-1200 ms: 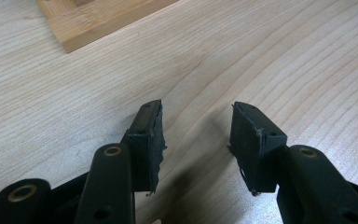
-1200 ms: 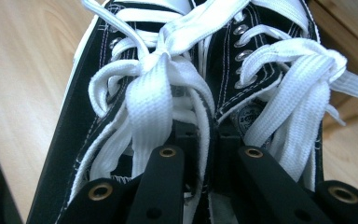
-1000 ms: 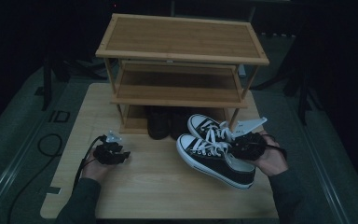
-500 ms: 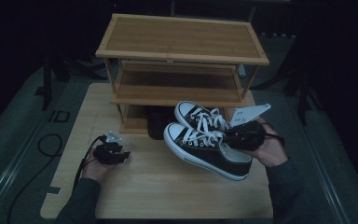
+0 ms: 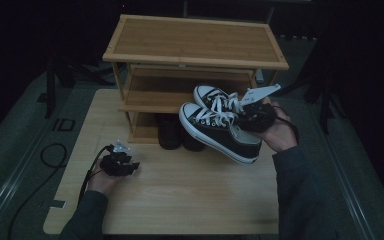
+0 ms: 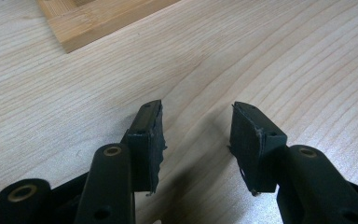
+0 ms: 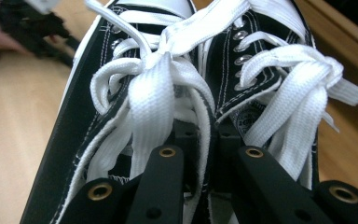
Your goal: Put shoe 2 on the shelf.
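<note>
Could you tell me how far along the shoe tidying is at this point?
Done: a dark pair already stands on the rack's bottom level. In hand: the right gripper is shut on the inner sides of the black-and-white sneakers, held together in the air in front of the middle shelf. Left: setting them on a shelf and letting go. The left gripper waits open over the table.

The right tongs (image 5: 252, 116) hold a pair of black canvas sneakers with white laces (image 5: 219, 125) lifted off the pale wooden surface (image 5: 190, 190), beside the three-tier bamboo shoe rack (image 5: 195, 45).
</note>
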